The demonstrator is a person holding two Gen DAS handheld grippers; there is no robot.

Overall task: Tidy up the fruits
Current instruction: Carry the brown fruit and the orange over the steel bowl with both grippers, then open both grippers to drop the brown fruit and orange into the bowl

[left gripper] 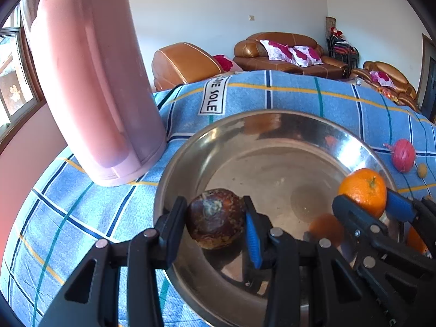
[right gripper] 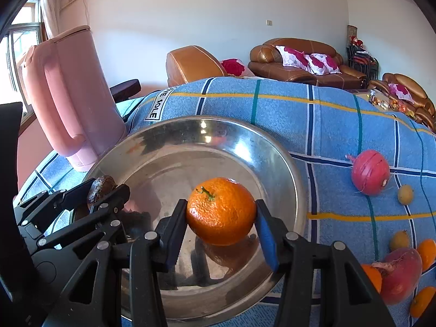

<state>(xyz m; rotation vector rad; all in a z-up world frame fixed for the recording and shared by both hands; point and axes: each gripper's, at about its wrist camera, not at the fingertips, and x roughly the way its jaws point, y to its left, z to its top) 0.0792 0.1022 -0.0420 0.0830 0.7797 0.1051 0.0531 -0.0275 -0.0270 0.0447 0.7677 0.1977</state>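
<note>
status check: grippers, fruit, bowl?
Left gripper shut on brown fruit. Right gripper shut on orange. Both over metal bowl. Nothing blocking; pink jug stands beside.

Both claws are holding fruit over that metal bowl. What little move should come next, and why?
Probably lower a little more, then open. The right tool grips the orange and the left tool grips the dark brown fruit, both already inside the steel bowl, seemingly just above its bottom.
</note>
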